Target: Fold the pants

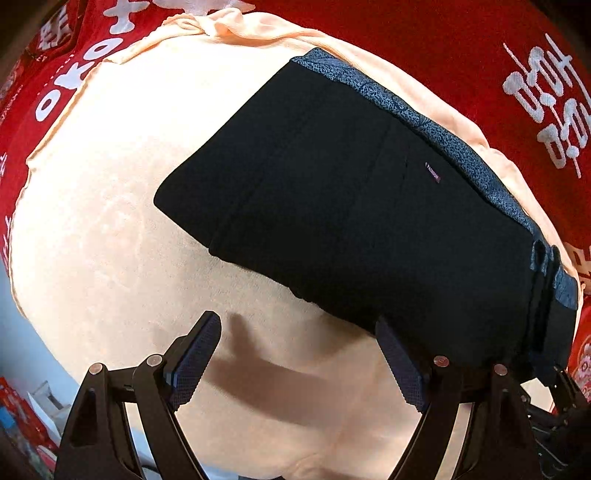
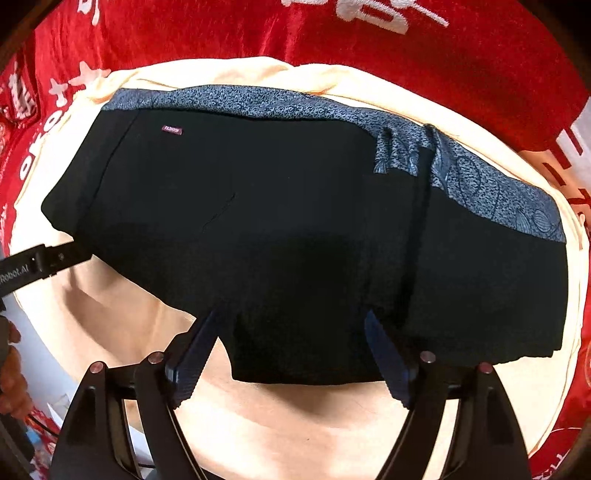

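Note:
Black pants [image 1: 351, 206] with a blue patterned waistband [image 1: 436, 133] lie folded into a compact block on a peach cloth [image 1: 110, 221]. My left gripper [image 1: 299, 332] is open and empty, hovering over the cloth at the block's near edge. In the right wrist view the same pants [image 2: 295, 221] fill the middle, waistband [image 2: 295, 107] at the far side. My right gripper [image 2: 291, 328] is open above the near edge of the pants, holding nothing. The left gripper's body [image 2: 37, 266] shows at the left edge there.
A red cloth with white lettering [image 1: 443, 44] lies under and around the peach cloth, also seen in the right wrist view [image 2: 332, 33]. Boxes and clutter [image 1: 26, 417] sit beyond the table's lower left edge. A hand [image 2: 11, 373] shows at the left.

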Available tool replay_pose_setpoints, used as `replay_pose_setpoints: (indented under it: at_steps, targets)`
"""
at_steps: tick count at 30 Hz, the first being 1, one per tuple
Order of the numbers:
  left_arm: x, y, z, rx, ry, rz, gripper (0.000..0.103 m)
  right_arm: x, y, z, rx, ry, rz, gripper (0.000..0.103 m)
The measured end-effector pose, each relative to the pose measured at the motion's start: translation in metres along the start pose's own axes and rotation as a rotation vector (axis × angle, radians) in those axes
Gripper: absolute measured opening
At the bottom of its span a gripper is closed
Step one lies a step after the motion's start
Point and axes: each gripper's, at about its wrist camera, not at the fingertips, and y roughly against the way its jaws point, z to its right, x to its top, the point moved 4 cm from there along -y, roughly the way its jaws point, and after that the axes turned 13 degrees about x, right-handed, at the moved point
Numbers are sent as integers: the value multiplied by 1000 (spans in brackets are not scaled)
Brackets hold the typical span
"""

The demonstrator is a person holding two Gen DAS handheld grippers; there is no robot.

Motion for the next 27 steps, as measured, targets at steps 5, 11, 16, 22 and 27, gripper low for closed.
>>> replay_pose_setpoints:
  at_steps: [5,11,16,22,27]
  targets:
    - [3,-4,-31,-9,13,1,87,3,-4,-1,2,-3,-14,84]
    - [13,-15,-69,-39,43,-9,87,4,-9,-4,-12,14,-21,85]
    - [11,-25,-92,-113,101,-15,87,4,-14,-5,-12,13,-21,85]
    - [25,-36,-162,-307,250,-24,87,3,-17,-7,-15,20,-20,86]
    - [16,-9,-189,-461,297,-13,87,2,-21,-9,-21,31,-22,87]
